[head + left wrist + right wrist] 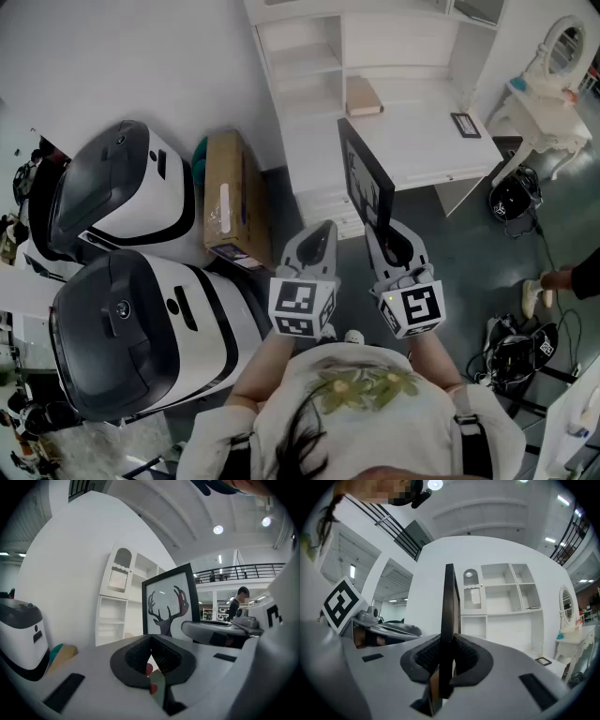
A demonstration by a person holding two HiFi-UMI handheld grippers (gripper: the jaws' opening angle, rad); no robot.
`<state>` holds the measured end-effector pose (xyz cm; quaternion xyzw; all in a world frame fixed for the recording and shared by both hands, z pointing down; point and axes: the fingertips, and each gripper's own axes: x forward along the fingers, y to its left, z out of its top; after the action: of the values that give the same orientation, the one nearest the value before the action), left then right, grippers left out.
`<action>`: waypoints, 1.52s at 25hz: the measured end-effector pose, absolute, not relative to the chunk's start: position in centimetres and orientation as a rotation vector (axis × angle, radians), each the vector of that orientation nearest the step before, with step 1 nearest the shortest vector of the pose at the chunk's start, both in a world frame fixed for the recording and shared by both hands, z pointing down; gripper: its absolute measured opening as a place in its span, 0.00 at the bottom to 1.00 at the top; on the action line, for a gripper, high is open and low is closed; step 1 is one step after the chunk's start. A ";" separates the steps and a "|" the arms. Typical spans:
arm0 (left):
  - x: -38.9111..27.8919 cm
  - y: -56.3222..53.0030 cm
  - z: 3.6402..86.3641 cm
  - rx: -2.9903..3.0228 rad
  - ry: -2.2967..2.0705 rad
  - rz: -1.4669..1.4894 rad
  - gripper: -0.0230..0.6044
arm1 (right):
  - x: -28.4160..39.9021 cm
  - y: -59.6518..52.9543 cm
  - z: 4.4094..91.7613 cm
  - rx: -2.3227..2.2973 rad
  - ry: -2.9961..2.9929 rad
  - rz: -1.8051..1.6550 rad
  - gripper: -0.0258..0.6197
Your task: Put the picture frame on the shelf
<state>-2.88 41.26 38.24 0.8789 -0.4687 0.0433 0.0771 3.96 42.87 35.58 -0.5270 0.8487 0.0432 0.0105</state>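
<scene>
A black picture frame [365, 180] with a deer print stands upright, edge-on, in my right gripper [388, 236], whose jaws are shut on its lower edge. In the right gripper view the picture frame [449, 616] rises as a thin dark slab between the pads. From the left gripper view the picture frame [172, 604] shows its antlered deer face-on. My left gripper [322, 234] hovers beside the right one, shut with nothing between its jaws. The white shelf unit [323, 66] stands ahead, with open compartments; the shelf unit [506, 599] is also visible past the frame.
A white desk [422, 131] carries a brown box [364, 97] and a small dark frame [465, 124]. Two white-and-black machines [122, 187] and a cardboard box [228, 197] stand at left. A vanity table [548, 94] is at right, with a bag [512, 199] and a person's foot [536, 296] on the floor.
</scene>
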 end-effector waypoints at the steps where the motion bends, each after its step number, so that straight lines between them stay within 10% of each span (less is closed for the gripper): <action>1: -3.0 41.1 38.3 2.633 -1.404 0.127 0.08 | 3.8 42.7 35.6 -1.640 2.647 0.137 0.15; 38: -4.4 25.0 41.3 2.593 -1.408 0.142 0.08 | 3.0 26.0 37.0 -1.624 2.636 0.155 0.15</action>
<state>-4.45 25.01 41.32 0.8740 -0.4744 0.0480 0.0938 3.04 26.01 36.97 -0.5238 0.8501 0.0500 0.0210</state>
